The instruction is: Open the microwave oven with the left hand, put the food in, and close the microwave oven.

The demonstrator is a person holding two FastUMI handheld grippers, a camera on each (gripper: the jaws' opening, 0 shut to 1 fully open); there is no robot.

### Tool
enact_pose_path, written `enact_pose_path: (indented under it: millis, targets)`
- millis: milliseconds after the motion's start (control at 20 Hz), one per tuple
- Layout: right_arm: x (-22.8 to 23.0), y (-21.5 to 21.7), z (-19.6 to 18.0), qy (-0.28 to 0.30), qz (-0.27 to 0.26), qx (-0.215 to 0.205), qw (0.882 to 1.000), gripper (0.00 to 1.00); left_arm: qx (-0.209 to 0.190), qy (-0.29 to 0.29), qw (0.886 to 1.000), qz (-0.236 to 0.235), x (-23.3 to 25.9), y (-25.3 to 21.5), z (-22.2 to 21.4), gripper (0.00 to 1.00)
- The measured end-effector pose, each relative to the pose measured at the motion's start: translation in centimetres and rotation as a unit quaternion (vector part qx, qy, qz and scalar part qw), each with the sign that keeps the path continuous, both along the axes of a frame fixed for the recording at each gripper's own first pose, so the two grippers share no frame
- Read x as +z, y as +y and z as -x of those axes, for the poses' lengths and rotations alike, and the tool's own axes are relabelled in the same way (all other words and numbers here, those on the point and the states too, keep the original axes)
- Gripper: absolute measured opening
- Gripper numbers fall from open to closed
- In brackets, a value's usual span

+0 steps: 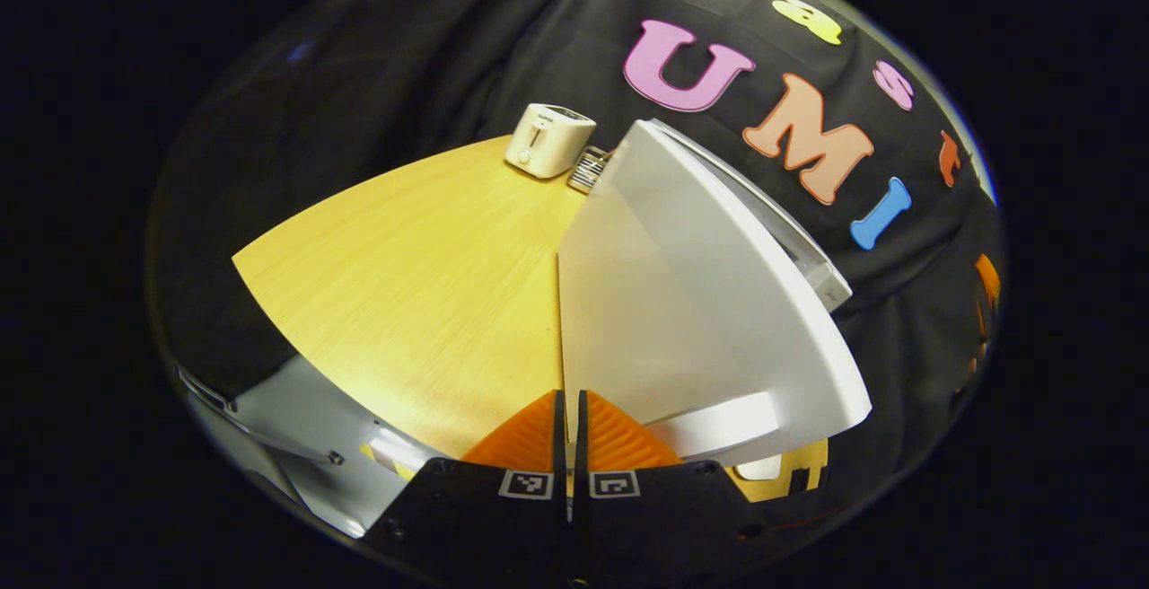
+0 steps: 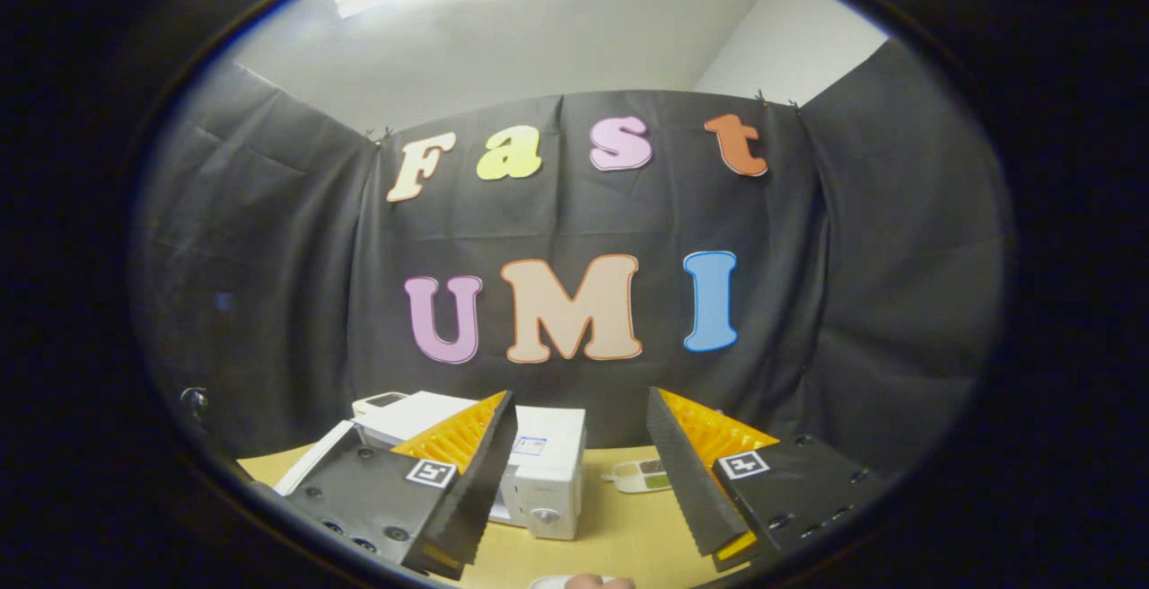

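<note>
The left gripper [image 1: 569,432] has its fingers drawn together with only a thin slit between them and nothing held in it; it sits low over the wooden table [image 1: 422,284], and the microwave oven [image 1: 709,302] rises immediately ahead and to its right, a broad white panel standing on edge just beyond the fingertips. Whether that panel is the swung-out door or the oven's side, I cannot tell from the left gripper view; a pale bar runs across its lower part, just to the right of the fingertips. Farther ahead and slightly left, a cream toaster [image 1: 548,139] stands at the far edge of the table with a small metal rack [image 1: 588,168] beside it. The right gripper [image 2: 581,468] is spread wide and holds nothing; it is raised and looks across at the booth wall. From it, the microwave oven [image 2: 543,472] lies ahead and below, slightly to the left, partly behind its left finger, with what looks like the door angled out on the far left side. The food, a small compartmented tray [image 2: 641,475], rests on the table just right of the oven, directly between the open fingers and well below them. In my judgement the right gripper is the nearer to the tray and must drop down and forward to take it, while the left is the one already at the oven.
</note>
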State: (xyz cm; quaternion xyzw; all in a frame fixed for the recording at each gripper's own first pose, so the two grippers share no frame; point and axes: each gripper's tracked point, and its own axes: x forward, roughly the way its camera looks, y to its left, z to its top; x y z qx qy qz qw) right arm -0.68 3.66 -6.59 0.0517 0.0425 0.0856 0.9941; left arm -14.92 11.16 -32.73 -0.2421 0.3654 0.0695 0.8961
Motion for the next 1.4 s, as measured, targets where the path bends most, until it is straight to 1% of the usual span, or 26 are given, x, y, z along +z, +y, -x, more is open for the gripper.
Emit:
enact_pose_path:
  millis: [250, 300, 350, 450, 500, 600, 800, 850, 900, 1000, 1200, 1250, 1400]
  targets:
    - [0.6, -3.1, -0.1, 0.003, 0.009, -0.01, 1.0, 0.8, -0.022, 0.001, 1.0, 0.007, 0.0, -3.8, -2.8, 0.01]
    - [0.7, -3.7, -0.1, 0.005, 0.009, -0.011, 1.0, 0.89, -0.023, 0.001, 1.0, 0.007, 0.1, -4.3, -3.4, 0.01]
    - [1.0, -4.0, -0.2, 0.005, 0.008, -0.011, 1.0, 0.9, -0.026, 0.001, 1.0, 0.007, 0.2, -4.9, -4.1, 0.01]
    - [1.5, -5.0, -0.4, 0.001, 0.014, -0.013, 1.0, 0.9, -0.036, -0.002, 0.999, 0.002, 0.7, -6.2, -5.5, 0.01]
    - [1.5, -5.3, -0.5, 0.0, 0.019, -0.013, 1.0, 0.8, -0.042, -0.005, 0.999, -0.003, 0.8, -6.8, -6.2, 0.01]
    - [1.6, -5.9, -0.5, 0.0, 0.027, -0.012, 1.0, 0.8, -0.052, -0.011, 0.999, -0.01, 1.3, -7.5, -7.6, 0.01]
    - [2.1, -7.5, -0.3, -0.006, 0.034, -0.018, 0.999, 0.83, -0.066, -0.016, 0.997, -0.024, 1.4, -9.3, -9.8, 0.01]
    - [2.2, -8.1, -0.1, -0.008, 0.036, -0.024, 0.999, 0.94, -0.074, -0.015, 0.997, -0.025, 1.4, -9.8, -10.3, 0.01]
    - [2.5, -8.6, -0.1, -0.01, 0.037, -0.029, 0.999, 0.89, -0.081, -0.015, 0.996, -0.024, 1.4, -10.5, -10.6, 0.01]
    - [3.0, -9.6, 0.1, -0.016, 0.037, -0.04, 0.998, 0.96, -0.096, -0.015, 0.995, -0.03, 1.7, -11.3, -11.6, 0.01]
    - [3.7, -11.6, 0.7, -0.024, 0.037, -0.056, 0.997, 0.96, -0.127, -0.021, 0.991, -0.041, 2.0, -13.3, -13.9, 0.01]
    - [3.7, -11.9, 1.0, -0.023, 0.037, -0.057, 0.997, 0.98, -0.135, -0.023, 0.99, -0.043, 2.1, -13.7, -14.4, 0.01]
    - [3.9, -13.3, 1.5, -0.024, 0.039, -0.069, 0.997, 0.96, -0.156, -0.03, 0.986, -0.056, 2.5, -14.7, -16.2, 0.01]
